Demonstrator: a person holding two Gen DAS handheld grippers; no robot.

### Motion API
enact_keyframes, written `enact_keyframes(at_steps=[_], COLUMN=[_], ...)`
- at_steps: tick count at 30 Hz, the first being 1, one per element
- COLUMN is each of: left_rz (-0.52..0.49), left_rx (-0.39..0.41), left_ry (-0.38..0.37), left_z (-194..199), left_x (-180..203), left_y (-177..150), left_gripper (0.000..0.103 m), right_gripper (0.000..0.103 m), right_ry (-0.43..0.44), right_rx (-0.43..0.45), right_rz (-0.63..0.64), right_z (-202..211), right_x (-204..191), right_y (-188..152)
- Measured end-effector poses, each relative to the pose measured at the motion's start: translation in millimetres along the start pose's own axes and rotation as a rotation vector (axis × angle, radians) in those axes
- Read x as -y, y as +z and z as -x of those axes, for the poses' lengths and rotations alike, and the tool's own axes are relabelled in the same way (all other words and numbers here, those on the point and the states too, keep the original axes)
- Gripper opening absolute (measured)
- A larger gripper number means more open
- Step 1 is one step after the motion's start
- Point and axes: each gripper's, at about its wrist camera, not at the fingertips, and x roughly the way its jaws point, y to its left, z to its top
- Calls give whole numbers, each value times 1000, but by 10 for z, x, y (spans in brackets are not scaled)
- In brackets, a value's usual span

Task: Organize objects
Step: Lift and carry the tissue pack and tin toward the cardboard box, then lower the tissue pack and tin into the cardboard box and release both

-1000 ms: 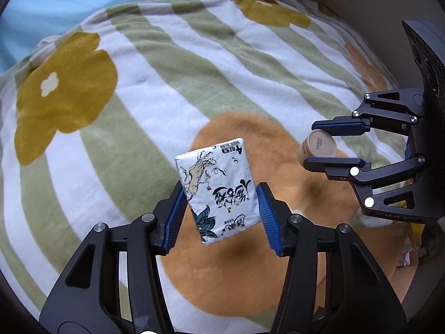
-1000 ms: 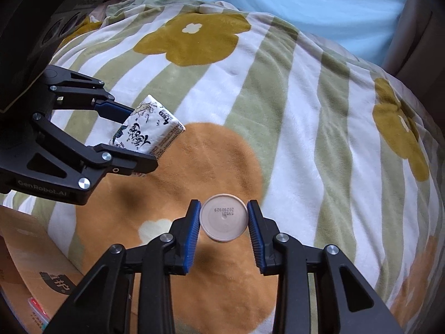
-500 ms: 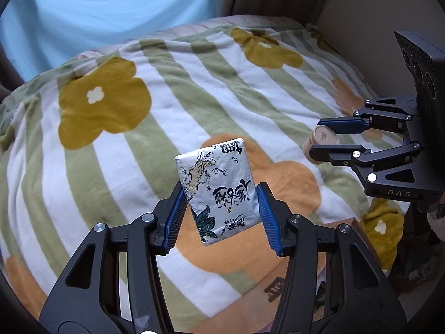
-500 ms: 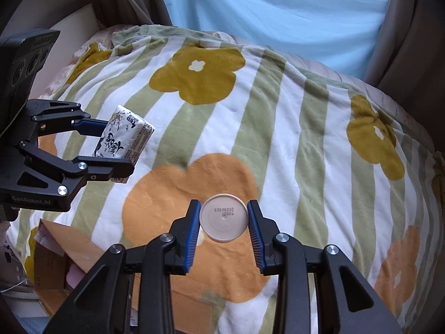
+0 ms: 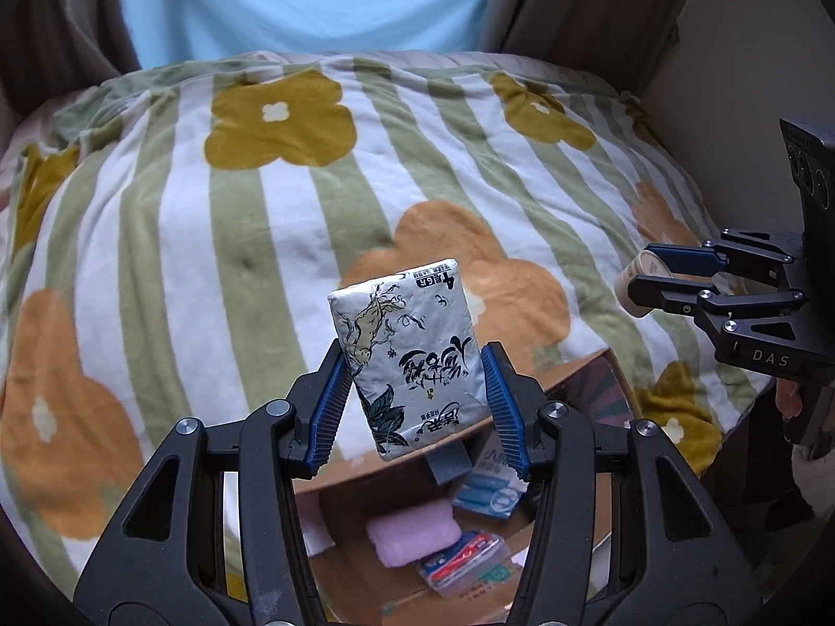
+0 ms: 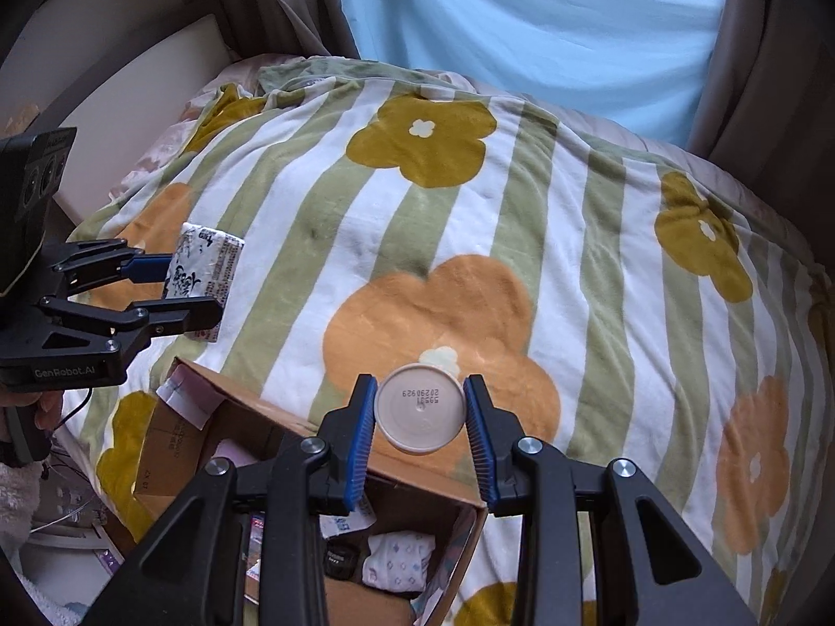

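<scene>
My left gripper (image 5: 415,407) is shut on a white tissue pack (image 5: 409,349) printed with black script and a plant drawing. It holds the pack in the air over the near edge of the bed. My right gripper (image 6: 420,430) is shut on a small beige round container (image 6: 419,408), whose base faces the camera. An open cardboard box (image 6: 292,420) sits below both grippers beside the bed. The right gripper with the container (image 5: 639,281) shows at the right of the left wrist view. The left gripper with the pack (image 6: 203,266) shows at the left of the right wrist view.
A striped blanket (image 5: 261,240) with yellow and orange flowers covers the bed. The box holds a pink cloth (image 5: 412,534), a blue packet (image 5: 488,490), a red and blue packet (image 5: 462,561) and a white patterned pack (image 6: 399,558). A blue curtain (image 6: 522,26) hangs behind the bed.
Both grippers have pulled back and up from the blanket with their objects still held. The cardboard box has come into view below them.
</scene>
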Motion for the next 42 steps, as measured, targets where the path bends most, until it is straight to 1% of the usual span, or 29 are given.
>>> enact_keyframes(at_steps=[3, 6, 9, 11, 14, 17, 22, 27, 32, 35, 37, 38, 39, 40, 41, 42], left_rz=[56, 142, 193, 223, 272, 298, 309, 315, 271, 245, 236, 233, 230, 226, 226, 227], left_rx=[-7, -22, -48, -65, -89, -104, -122, -125, -118, -127, -144, -154, -159, -157, -147, -149], left_ry=[22, 14, 34, 42, 37, 37, 54, 66, 84, 88, 103, 112, 123, 131, 117, 102], left_z=[88, 112, 57, 5, -81, -150, -243, -266, -253, -262, -290, -308, -319, -323, -317, -318], left_x=[-13, -36, -39, -54, -78, -102, -151, -173, -111, -79, -59, -50, -40, -30, -22, -19], left_y=[-284, -598, -900, -1067, -1300, -1463, -1596, -1560, -1492, -1460, -1440, -1431, -1426, -1422, -1419, -1423], left_gripper=[47, 47, 47, 47, 47, 47, 47, 47, 47, 48, 51, 64, 95, 102, 103, 103], right_gripper=[31, 31, 31, 31, 31, 31, 31, 31, 31, 31, 31, 31, 34, 40, 57, 80], right_ry=[-6, 17, -12, -22, -53, -52, -48, -50, -44, -42, -28, -30, -37, -36, -24, 9], right_rx=[-16, -51, -69, -79, -98, -113, -128, -110, -101, -108, -117, -127, -137, -143, -149, -165], right_rz=[-49, -153, -201, -222, -221, -224, -223, -199, -182, -174, -177, -182, -186, -192, -199, -209], right_z=[14, -43, -124, -178, -267, -361, -472, -463, -441, -462, -493, -513, -536, -555, -573, -607], right_x=[-45, -19, -32, -53, -124, -170, -222, -279, -327, -340, -335, -331, -322, -309, -295, -272], right_y=[-173, -343, -525, -648, -821, -969, -1063, -1007, -968, -969, -970, -972, -975, -979, -992, -1007])
